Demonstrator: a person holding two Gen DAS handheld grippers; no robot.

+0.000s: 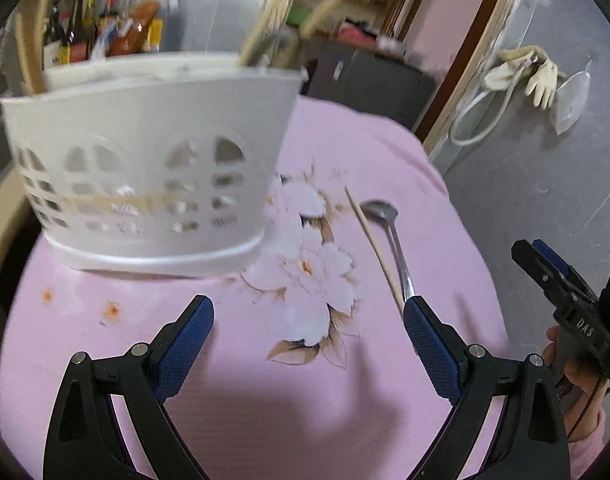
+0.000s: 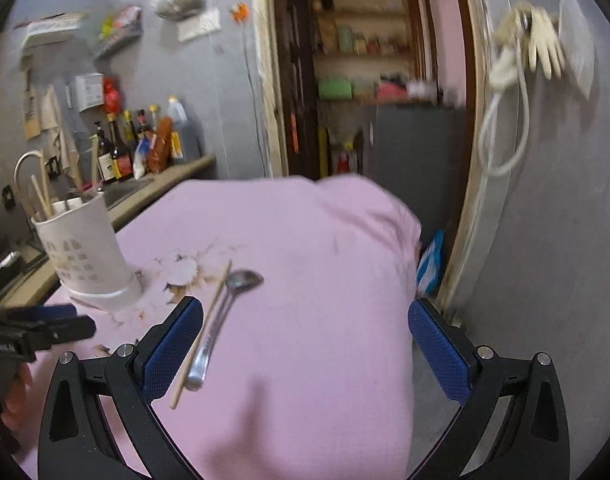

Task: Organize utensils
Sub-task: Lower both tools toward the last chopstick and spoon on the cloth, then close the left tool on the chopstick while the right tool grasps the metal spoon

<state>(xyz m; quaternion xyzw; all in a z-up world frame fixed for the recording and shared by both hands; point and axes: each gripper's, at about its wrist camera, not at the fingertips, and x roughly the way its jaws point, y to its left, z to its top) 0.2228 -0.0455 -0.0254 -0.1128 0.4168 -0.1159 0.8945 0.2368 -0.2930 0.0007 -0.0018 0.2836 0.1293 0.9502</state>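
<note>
At the far left of your bench [image 1: 385, 152], on its pink flowered cloth [image 1: 241, 360], stands the white utensil holder [image 1: 145, 160], upright, with cut-out windows in its wall. Wooden sticks [image 1: 29, 64] lean out of its top; what else is inside is too blurred to tell.

Your left tool [image 1: 309, 308] hangs over the cloth in front of the holder, its blue pads [image 1: 185, 344] wide apart with only cloth and the printed flower between them. Its right pad sits just over the near end of the metal spoon [image 1: 389, 232], but from that view you cannot tell whether it touches.

To the right of the flower print, the spoon and a single wooden chopstick [image 1: 373, 244] lie side by side on the cloth, touching or nearly so, bowl end far, handle end near.

Your right tool [image 2: 305, 312] is also spread wide and grips nothing. In its own view the spoon [image 2: 225, 312] and chopstick [image 2: 205, 328] run just inside its left pad [image 2: 173, 352], well apart from the right one. Your hand [image 1: 577, 376] shows at the right edge, holding that tool.
</note>
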